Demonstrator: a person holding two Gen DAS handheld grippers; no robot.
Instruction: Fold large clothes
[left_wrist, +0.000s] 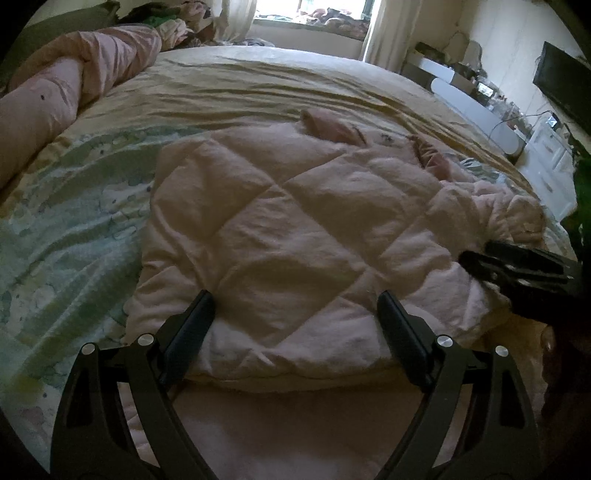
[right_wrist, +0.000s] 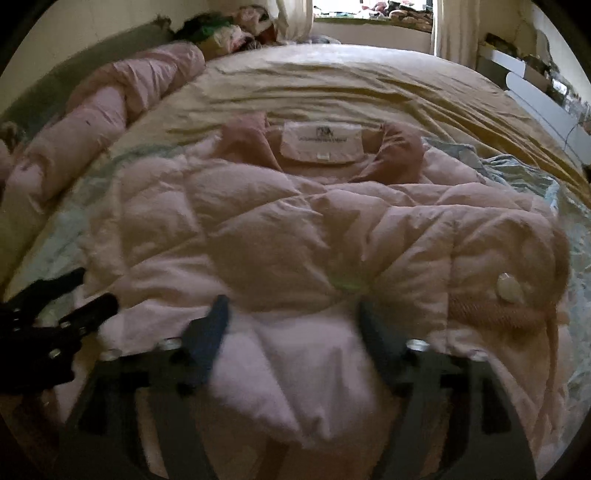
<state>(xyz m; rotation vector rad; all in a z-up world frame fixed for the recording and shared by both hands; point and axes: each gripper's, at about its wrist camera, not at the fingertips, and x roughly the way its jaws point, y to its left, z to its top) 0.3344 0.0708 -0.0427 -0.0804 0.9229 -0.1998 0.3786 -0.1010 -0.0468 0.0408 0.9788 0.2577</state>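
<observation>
Both grippers spread-fingered, low over quilted jacket.

jacket: pale pink quilted cloth, looking matt and puffy | label: white woven cloth | bedsheet: lying as wrinkled matt fabric | left gripper: showing matt black plastic (shiny metal screws)

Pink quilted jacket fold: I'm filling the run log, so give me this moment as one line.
jacket: spread on bed, collar far side | left gripper: open over near hem | right gripper: open over near hem
</observation>
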